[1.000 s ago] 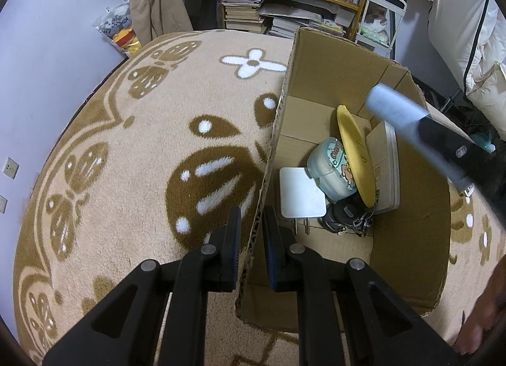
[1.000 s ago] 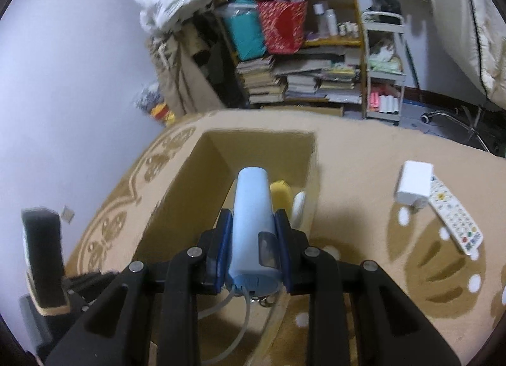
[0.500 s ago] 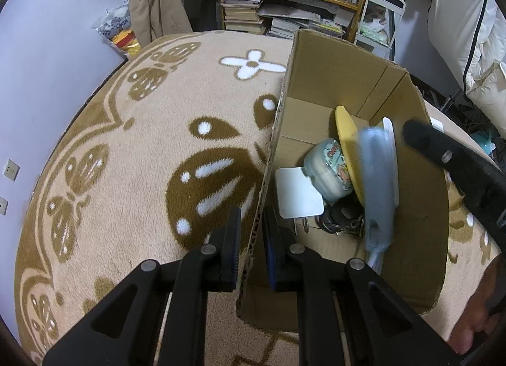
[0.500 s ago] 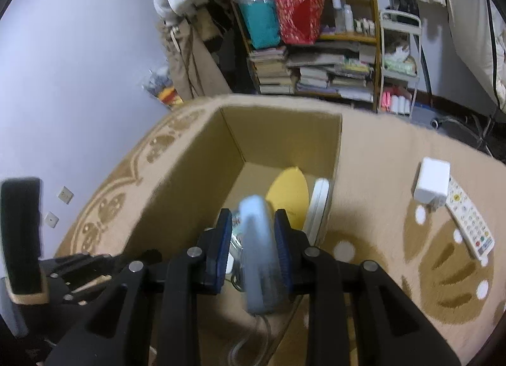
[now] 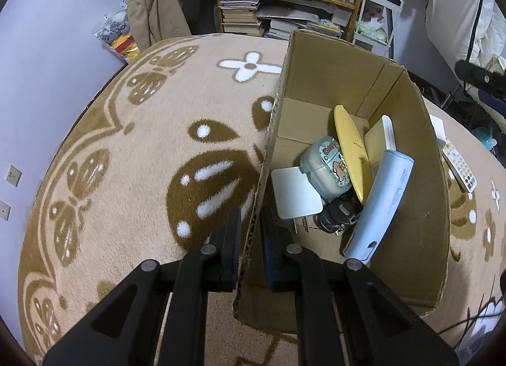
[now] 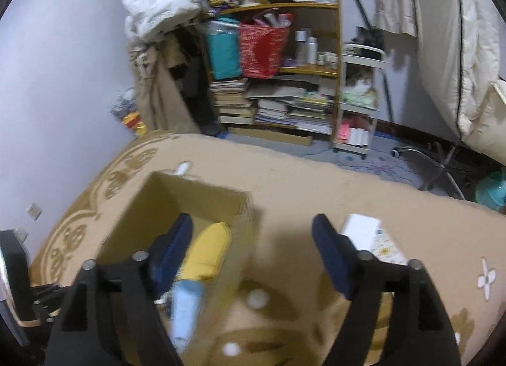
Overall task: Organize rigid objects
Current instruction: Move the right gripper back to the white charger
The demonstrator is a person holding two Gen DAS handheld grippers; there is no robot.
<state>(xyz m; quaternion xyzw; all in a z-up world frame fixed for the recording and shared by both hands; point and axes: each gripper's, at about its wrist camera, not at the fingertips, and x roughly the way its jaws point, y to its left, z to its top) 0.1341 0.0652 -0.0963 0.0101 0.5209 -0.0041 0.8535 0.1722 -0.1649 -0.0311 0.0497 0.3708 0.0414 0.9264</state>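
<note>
An open cardboard box (image 5: 420,176) stands on the beige patterned rug. My left gripper (image 5: 249,230) is shut on the box's left wall near the front corner. Inside lie a long light-blue device (image 5: 384,204) leaning on the right wall, a yellow plate (image 5: 352,160) on edge, a cartoon-printed container (image 5: 325,165), a white plug adapter (image 5: 295,196) and a black round item (image 5: 338,212). My right gripper (image 6: 253,255) hovers above the box (image 6: 177,204), its jaws opening, nothing between them; the light-blue device (image 6: 186,309) lies below it.
A white box (image 6: 362,230) and a remote control (image 5: 460,165) lie on the rug right of the cardboard box. Bookshelves (image 6: 284,94) with stacked books, a white cart (image 6: 357,106) and a chair base (image 6: 439,163) stand beyond the rug.
My right gripper let go of the light-blue device, which dropped into the box against the right wall; the gripper then opened and rose away. The left gripper stayed put on the box wall.
</note>
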